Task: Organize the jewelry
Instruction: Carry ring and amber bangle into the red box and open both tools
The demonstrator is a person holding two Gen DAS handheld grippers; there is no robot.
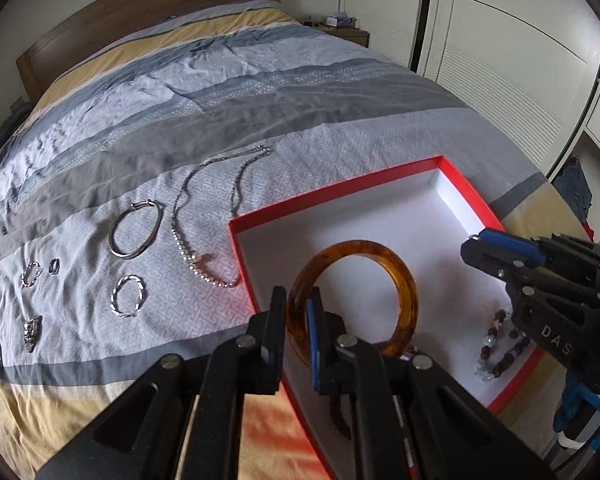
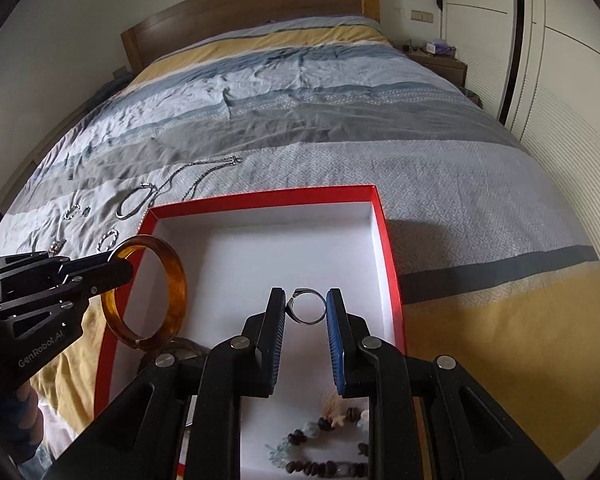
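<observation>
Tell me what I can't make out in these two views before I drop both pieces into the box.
- Beaded bracelet in the red box: right wrist view, partly behind the right gripper fingers and cut by the bottom edge.
- Dark item under the amber bangle: mostly hidden by the gripper body.
- Small ring and clip at the left: left wrist view, too small for detail.
- Silver ring: its top setting is unclear.
</observation>
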